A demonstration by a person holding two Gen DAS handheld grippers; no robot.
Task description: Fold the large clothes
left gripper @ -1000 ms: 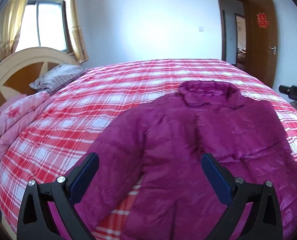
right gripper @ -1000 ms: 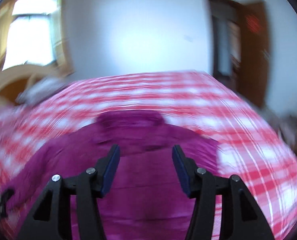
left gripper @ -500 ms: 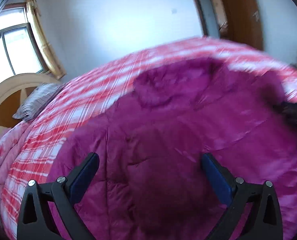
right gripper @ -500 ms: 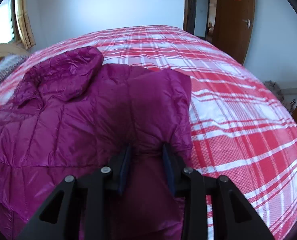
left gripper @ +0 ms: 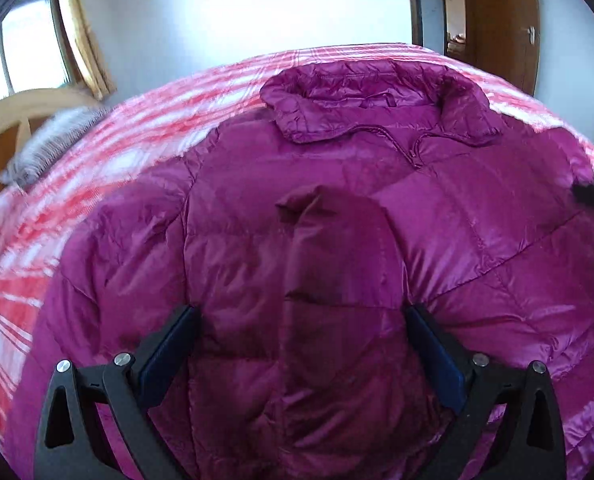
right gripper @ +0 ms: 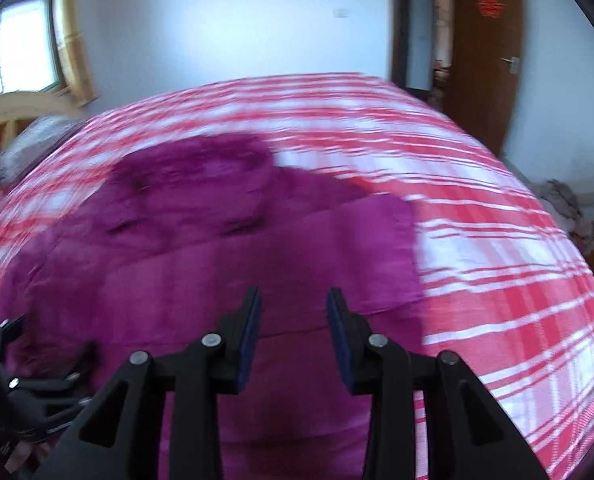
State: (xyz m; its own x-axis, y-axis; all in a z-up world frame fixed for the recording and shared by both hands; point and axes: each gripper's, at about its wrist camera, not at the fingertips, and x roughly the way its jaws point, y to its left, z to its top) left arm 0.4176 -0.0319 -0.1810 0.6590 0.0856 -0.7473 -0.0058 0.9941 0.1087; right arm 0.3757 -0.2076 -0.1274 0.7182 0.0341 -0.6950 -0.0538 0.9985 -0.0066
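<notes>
1. The left hand-held gripper [left gripper: 301, 344] is held wide open over the jacket [left gripper: 337, 208], nothing gripped.
2. The right hand-held gripper [right gripper: 293, 320] is held partly open, empty.
3. The jacket is spread on the plaid bed [right gripper: 497, 264], a sleeve [left gripper: 337, 264] laid across its front.

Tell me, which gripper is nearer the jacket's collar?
Probably the left gripper: it hovers over the jacket's chest, below the collar. The right gripper sits lower, toward the jacket's right side.

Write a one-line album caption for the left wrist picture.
Open left gripper hovering over a magenta puffer jacket spread on a red plaid bed.
</notes>
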